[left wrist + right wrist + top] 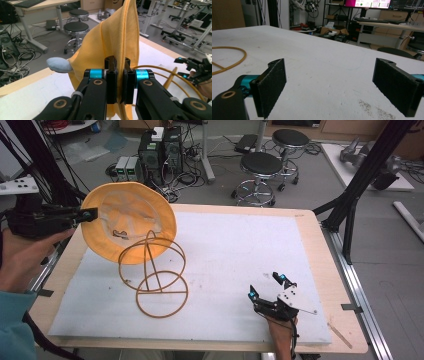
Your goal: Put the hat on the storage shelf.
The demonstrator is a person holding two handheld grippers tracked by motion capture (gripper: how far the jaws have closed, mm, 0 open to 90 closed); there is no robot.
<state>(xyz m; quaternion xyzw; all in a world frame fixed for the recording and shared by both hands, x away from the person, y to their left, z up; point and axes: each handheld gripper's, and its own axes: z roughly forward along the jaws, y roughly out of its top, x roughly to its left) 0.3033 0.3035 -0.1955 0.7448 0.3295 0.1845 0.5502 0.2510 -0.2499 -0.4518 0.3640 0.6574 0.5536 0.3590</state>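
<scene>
A yellow bucket hat (127,220) hangs in the air over the table's left side, its pale inside facing me. My left gripper (91,214) is shut on the hat's brim; in the left gripper view the yellow cloth (117,37) rises from between the closed jaws. Just under the hat stands a wooden wire-frame hat stand (155,275) with a round base ring, its top loop touching or very near the hat. My right gripper (267,287) rests low on the white mat near the front right, jaws wide open (332,90) with nothing between them.
A white foam mat (235,250) covers the wooden table (312,235). Two black stools (261,167) and computer boxes (160,150) stand on the floor beyond the far edge. A black frame post (367,170) slants at the right. A wooden stick (341,334) lies at the front right corner.
</scene>
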